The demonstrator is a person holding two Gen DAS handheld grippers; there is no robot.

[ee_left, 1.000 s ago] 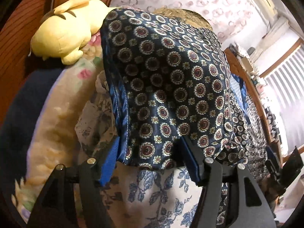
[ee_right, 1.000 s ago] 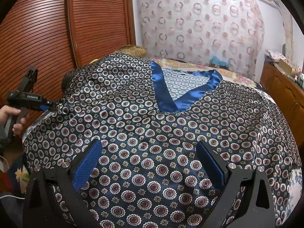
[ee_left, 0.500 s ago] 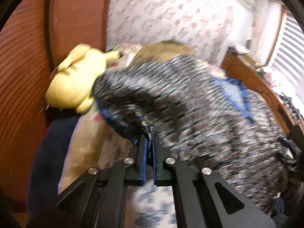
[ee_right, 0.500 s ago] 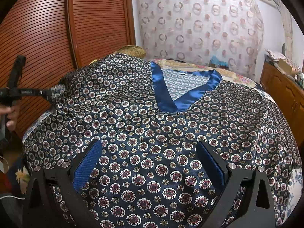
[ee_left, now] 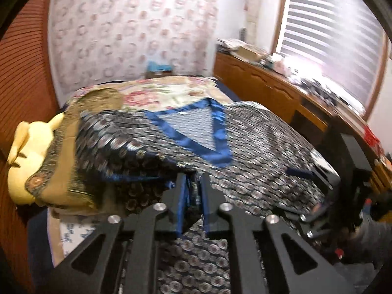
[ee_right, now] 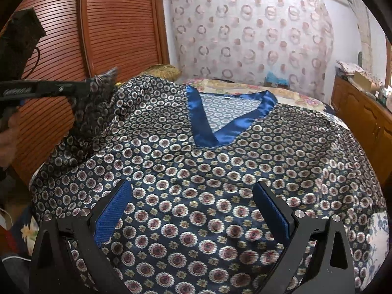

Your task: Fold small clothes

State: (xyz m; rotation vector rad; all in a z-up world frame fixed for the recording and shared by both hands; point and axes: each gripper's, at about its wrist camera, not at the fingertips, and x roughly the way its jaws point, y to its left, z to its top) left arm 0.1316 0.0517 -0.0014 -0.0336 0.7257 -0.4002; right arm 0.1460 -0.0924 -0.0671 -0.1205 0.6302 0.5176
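A dark blue satin shirt [ee_right: 196, 171] with round medallions and a bright blue V-neck [ee_right: 230, 125] lies spread on the bed. My left gripper [ee_left: 193, 178] pinches the shirt's left sleeve edge between nearly closed pads, though its jaws are opening. In the right wrist view the left gripper [ee_right: 98, 85] holds that sleeve lifted above the shirt's left shoulder. A hand grips its handle at the left edge. My right gripper [ee_right: 193, 186] hovers open over the shirt's lower front, nothing between its fingers.
A yellow plush toy [ee_left: 27, 152] and a brown patterned cushion [ee_left: 63, 171] lie at the bed's left side. A slatted wooden door [ee_right: 117, 24] stands left, and a wooden cabinet [ee_left: 269, 90] with clutter runs along the right under a blinded window. The floral bedspread [ee_left: 171, 93] shows beyond the collar.
The left gripper closed on the sleeve edge, rose and swung toward the shirt's middle, dragging the sleeve up with it. The right gripper stayed put, open.
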